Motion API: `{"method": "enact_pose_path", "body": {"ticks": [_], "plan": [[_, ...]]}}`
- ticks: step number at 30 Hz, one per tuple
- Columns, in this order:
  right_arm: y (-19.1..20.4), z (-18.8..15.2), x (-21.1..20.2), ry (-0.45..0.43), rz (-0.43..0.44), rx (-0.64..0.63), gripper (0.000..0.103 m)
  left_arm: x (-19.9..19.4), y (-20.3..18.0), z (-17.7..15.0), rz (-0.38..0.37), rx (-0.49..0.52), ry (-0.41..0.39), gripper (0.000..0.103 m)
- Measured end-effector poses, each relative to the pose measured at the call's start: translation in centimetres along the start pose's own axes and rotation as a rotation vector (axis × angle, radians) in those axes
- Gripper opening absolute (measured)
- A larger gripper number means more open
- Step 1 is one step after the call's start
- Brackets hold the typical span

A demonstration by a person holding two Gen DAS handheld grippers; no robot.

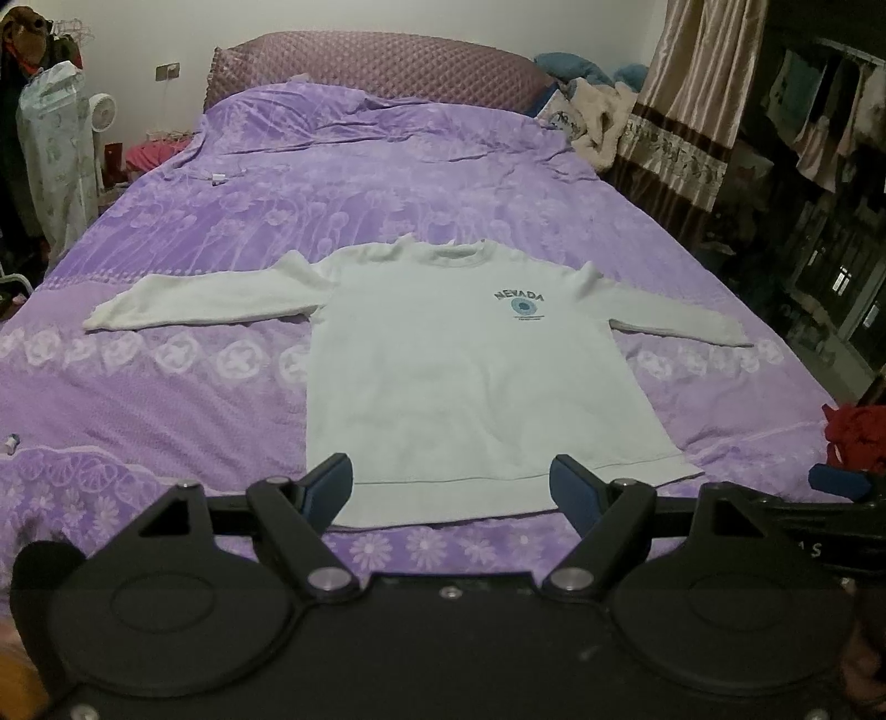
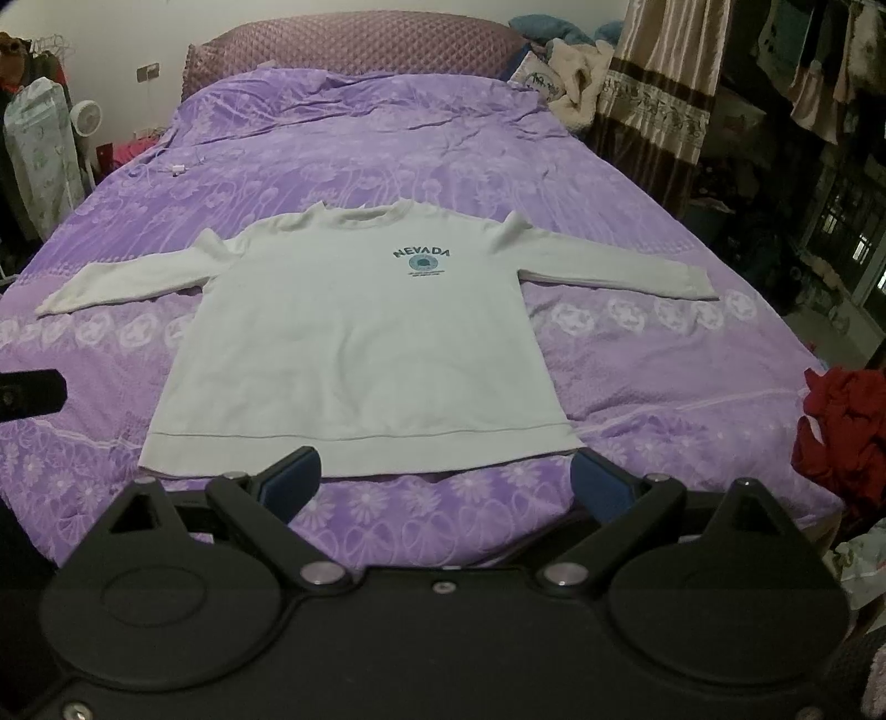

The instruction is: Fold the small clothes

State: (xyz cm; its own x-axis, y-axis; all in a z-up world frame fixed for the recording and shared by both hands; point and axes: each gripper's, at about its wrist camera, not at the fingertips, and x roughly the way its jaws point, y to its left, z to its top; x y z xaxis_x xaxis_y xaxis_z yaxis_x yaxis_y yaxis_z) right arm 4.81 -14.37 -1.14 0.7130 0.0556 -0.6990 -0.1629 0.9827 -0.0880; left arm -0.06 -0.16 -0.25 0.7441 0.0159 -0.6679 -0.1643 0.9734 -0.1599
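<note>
Nearest the lens in the left wrist view, the left gripper (image 1: 451, 487) is hanging with its blue-padded fingers (image 1: 332, 487) spread wide and nothing between them, hovering at six o'clock just short of the hem of the white sweatshirt (image 1: 459, 387). In the right wrist view the right gripper (image 2: 446, 479) is likewise standing wide and empty-handed, its pads (image 2: 290, 482) poised at six o'clock just short of the same hem, with the garment's right hem corner sitting just by its right-hand finger. The sweatshirt is lying flat, front up, on the purple floral bedspread (image 2: 637, 354), hem pointing to six o'clock and collar to twelve, both sleeves stretching out toward nine and three o'clock. A dark "NEVADA" print (image 2: 422, 259) is showing on the chest, right of centre. At three o'clock from the right gripper, a crumpled red garment (image 2: 841, 437) is sitting at the edge of the bed. Farther up, toward eleven o'clock, a small white plug with its cable (image 2: 177, 168) is resting on the bedspread. Beyond that, at twelve o'clock, the quilted mauve headboard (image 2: 360, 44) is rising against the wall, with a heap of cream and blue bedding (image 2: 570, 61) beside it at one o'clock, striped curtains (image 2: 659, 94) hanging at two o'clock, and a small white fan (image 2: 86, 119) standing at ten o'clock.
</note>
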Motion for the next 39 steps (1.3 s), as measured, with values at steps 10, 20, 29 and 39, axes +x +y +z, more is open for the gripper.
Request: {"method": "enact_pose_path", "body": {"ticks": [10, 20, 29, 39], "plan": [[0.1, 0.3, -0.1, 0.000, 0.006, -0.001, 0.097, 0.0, -0.1, 0.1, -0.003, 0.006, 0.003, 0.080], [0.2, 0.2, 0.1, 0.004, 0.007, -0.002, 0.097, 0.1, 0.0, 0.1, 0.000, 0.007, 0.003, 0.080], [0.2, 0.1, 0.4, 0.009, 0.010, -0.007, 0.097, 0.1, -0.1, 0.1, 0.004, 0.001, -0.001, 0.080], [-0.4, -0.2, 2.0, -0.160, -0.045, 0.005, 0.099, 3.2, 3.3, -0.5, 0.057, -0.117, -0.108, 0.080]]}}
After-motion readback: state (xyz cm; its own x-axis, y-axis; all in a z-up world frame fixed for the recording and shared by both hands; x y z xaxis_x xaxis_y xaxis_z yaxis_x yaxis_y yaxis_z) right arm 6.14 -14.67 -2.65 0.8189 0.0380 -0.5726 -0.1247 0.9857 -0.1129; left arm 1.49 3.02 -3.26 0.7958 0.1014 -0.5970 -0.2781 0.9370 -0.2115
